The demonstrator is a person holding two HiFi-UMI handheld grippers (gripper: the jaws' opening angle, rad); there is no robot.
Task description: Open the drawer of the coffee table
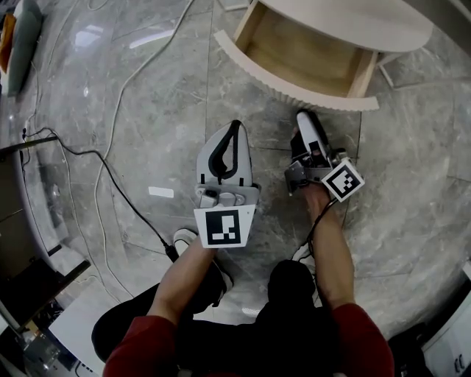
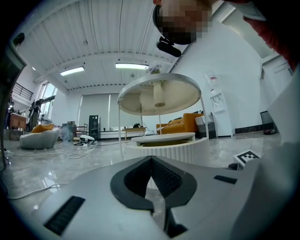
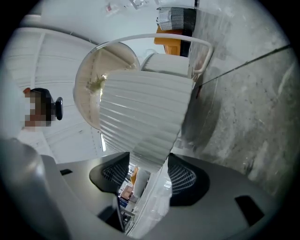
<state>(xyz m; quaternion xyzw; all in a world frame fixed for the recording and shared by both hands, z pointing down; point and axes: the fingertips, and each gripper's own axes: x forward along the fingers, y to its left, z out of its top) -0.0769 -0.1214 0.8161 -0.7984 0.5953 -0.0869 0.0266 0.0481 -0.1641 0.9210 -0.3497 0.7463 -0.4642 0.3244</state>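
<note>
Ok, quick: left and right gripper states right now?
Left gripper: shut, nothing between its pads.
Right gripper: open, holding nothing, clear of the cream ribbed drawer front.

Coffee table [image 1: 353, 22] with drawer [image 1: 302, 55]. The drawer is standing pulled out from beneath the rounded cream top, exposing a pale wooden interior. Its curved, vertically ribbed cream front is facing away from the table. The top is overhanging the drawer's rear part. The table is resting on a grey marbled floor [image 1: 184, 147].
</note>
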